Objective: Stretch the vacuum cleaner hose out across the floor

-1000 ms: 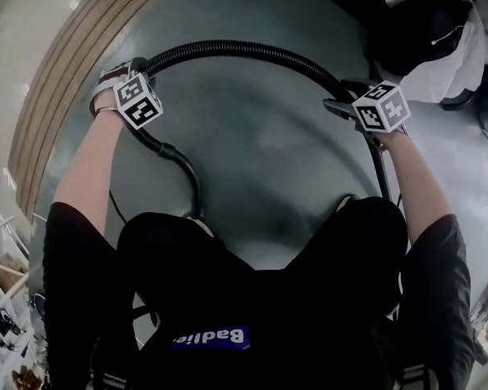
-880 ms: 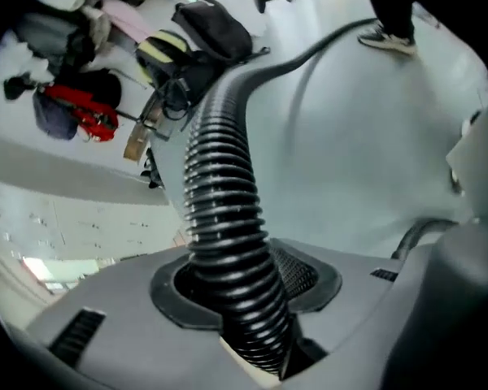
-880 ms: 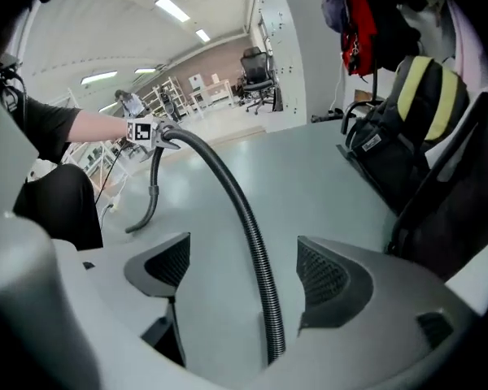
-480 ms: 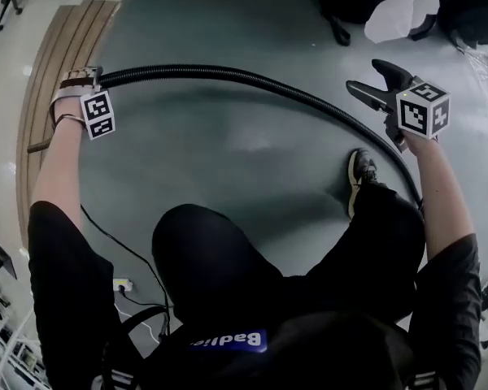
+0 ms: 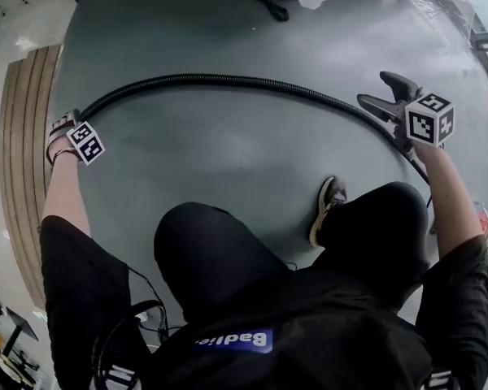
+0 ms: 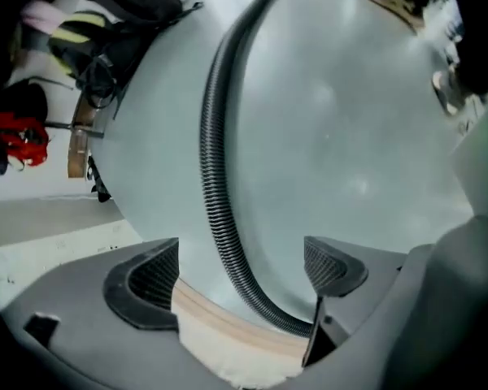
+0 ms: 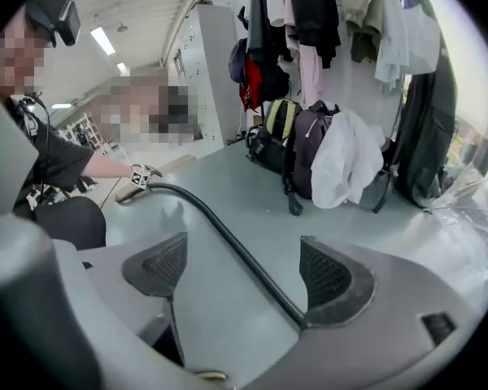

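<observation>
**Hose [image 5: 228, 80] uncurls into a long arc**

Since a second ago its tight loop has flattened into a shallow curve across the grey floor [image 5: 228, 161], and both hands have moved apart. The left claw [image 5: 63, 125] [image 6: 244, 266] has just been opening, and the hose [image 6: 212, 193] lies loose between its jaws. The right claw [image 5: 384, 90] [image 7: 244, 270] has also just opened and is released and empty, lifted above the hose [image 7: 237, 246].
</observation>
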{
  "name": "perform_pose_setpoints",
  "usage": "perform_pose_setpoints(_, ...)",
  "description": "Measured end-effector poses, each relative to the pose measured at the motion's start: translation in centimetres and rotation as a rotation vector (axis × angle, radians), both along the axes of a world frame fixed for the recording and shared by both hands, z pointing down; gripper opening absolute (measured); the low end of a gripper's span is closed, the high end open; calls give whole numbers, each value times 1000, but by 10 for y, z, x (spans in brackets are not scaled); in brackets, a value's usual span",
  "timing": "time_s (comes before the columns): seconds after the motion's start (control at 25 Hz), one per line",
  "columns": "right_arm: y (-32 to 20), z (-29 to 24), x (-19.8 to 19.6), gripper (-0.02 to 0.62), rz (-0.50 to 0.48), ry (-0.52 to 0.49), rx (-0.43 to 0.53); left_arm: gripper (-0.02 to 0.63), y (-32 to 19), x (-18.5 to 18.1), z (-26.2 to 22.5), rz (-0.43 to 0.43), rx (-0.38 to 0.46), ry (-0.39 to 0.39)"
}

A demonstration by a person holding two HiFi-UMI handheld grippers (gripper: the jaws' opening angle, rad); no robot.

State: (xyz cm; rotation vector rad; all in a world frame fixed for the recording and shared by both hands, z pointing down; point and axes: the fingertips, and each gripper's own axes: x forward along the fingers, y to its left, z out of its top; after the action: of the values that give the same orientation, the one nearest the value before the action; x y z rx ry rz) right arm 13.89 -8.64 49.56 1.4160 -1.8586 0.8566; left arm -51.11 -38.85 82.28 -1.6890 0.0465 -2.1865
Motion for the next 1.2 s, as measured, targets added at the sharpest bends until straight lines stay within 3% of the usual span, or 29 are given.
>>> perform_pose_setpoints(0.12,-39,5,-7,414,-44,-61,96,471,5,49,-24,-51,-4,138)
perform_pose_setpoints(0.28,-79,38,-32,414,-114,-214,192,471,40,113,-48,-112,-4,324)
perform_pose_setpoints(0.36,-88,47,-36,414,-141,-287,240,471,49,162,-69,-194,5,472)
perform_pose_setpoints(0.52,-110,57,-41,414,-172,-488,332,469,63,262,-130,-439,13,852)
perform_pose_setpoints(0.64,-125,67,-49,414,-201,-578,356,469,78,333,-172,-437,-38,1049)
perform_pose_setpoints(0.84,-146,73,-71,413,-277,-616,337,466,111,407,-222,-322,-145,1216)
perform_pose_setpoints(1.0,-164,52,-89,413,-261,-652,313,443,109,417,-266,-286,-168,1281)
perform_pose_setpoints(1.2,-153,-13,-123,411,-241,-731,250,324,119,406,-375,-310,-199,1374)
